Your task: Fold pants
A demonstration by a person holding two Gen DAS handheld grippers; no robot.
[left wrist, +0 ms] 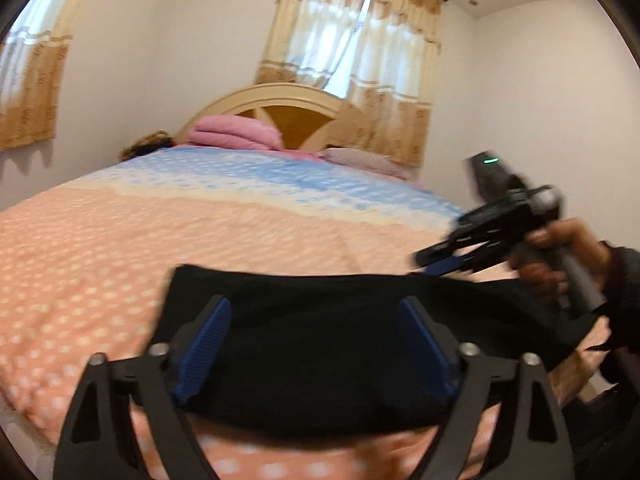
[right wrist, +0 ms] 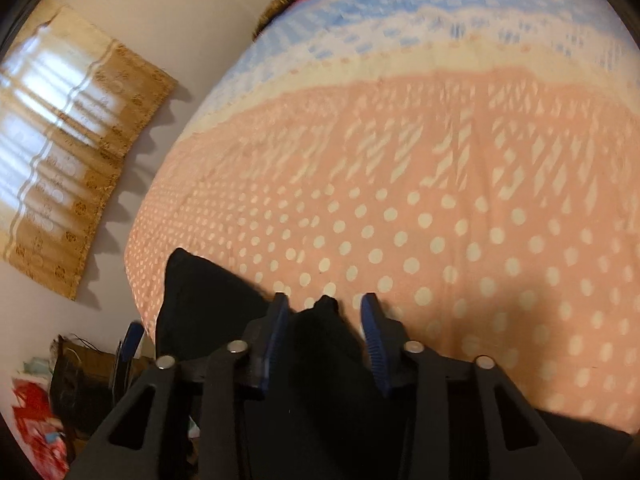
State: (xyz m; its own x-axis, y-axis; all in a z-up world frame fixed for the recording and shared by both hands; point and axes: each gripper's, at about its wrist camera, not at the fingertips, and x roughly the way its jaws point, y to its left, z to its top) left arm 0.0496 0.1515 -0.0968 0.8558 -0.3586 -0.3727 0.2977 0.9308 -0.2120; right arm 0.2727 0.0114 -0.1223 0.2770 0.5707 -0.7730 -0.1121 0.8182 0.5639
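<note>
The black pants [left wrist: 320,340] lie bunched on the near part of the bed [left wrist: 120,240]. My left gripper [left wrist: 316,312] is open just over them, its blue pads [left wrist: 208,344] spread wide on either side of the cloth. My right gripper [left wrist: 436,264] shows at the right in the left wrist view, held in a hand above the pants' right edge. In the right wrist view my right gripper [right wrist: 326,308] is open, and a bunched tip of the black pants [right wrist: 326,332] lies between its blue pads [right wrist: 276,328]. More black cloth [right wrist: 200,304] spreads to the left.
The bed has a peach polka-dot cover [right wrist: 440,200] with a blue band [left wrist: 280,176] further back. Pink folded bedding [left wrist: 236,130] and a pillow [left wrist: 368,162] lie at the headboard [left wrist: 280,100]. Curtained windows [left wrist: 360,60] are behind. Clutter [right wrist: 60,392] stands on the floor beside the bed.
</note>
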